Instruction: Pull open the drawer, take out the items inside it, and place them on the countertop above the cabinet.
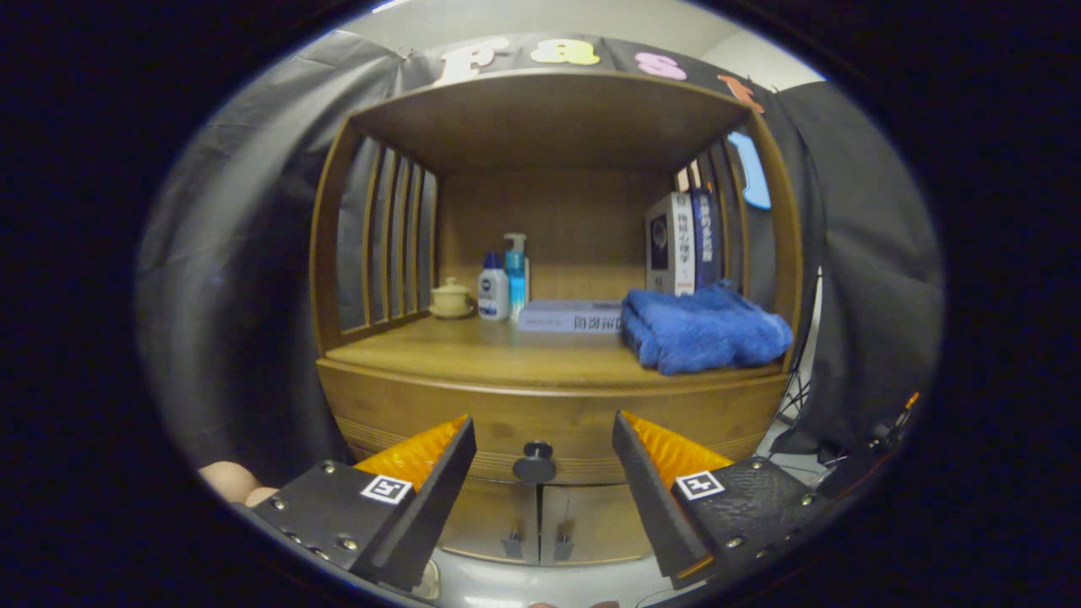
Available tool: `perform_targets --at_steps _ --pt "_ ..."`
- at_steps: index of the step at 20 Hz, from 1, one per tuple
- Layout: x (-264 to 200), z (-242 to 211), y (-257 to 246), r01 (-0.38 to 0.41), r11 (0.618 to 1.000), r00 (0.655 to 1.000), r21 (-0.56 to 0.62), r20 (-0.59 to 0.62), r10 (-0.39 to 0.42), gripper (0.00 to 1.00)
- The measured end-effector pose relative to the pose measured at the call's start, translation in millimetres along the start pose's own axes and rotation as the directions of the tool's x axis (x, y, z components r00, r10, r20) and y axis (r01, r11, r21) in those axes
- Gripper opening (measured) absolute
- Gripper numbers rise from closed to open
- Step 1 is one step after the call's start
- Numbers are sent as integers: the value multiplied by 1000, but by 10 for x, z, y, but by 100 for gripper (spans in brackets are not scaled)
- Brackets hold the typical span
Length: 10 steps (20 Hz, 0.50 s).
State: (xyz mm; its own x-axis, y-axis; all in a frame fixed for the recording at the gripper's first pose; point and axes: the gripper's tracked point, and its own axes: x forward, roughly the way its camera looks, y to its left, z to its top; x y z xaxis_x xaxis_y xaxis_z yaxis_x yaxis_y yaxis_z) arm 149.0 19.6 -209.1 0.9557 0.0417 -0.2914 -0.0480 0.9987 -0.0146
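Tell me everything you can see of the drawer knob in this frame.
The drawer knob is a small, dark, round disc on a short stem, material unclear. It sits centred on the curved wooden drawer front, just above the two cabinet doors. The drawer looks shut. The knob lies between and just beyond the fingers of the open claw; nothing touches it.

Brown wooden cabinet (405, 405), black drawer knob (535, 462), blue towel (705, 329), blue-capped white bottle (493, 289).
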Motion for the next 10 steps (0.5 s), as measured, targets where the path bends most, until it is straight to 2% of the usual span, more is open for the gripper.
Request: perform_targets --at_steps 5,10 --pt "469 -444 -18 7 1000 995 -26 -104 -10 98" --pt "685 -649 -48 26 1000 987 -8 -159 -27 74"
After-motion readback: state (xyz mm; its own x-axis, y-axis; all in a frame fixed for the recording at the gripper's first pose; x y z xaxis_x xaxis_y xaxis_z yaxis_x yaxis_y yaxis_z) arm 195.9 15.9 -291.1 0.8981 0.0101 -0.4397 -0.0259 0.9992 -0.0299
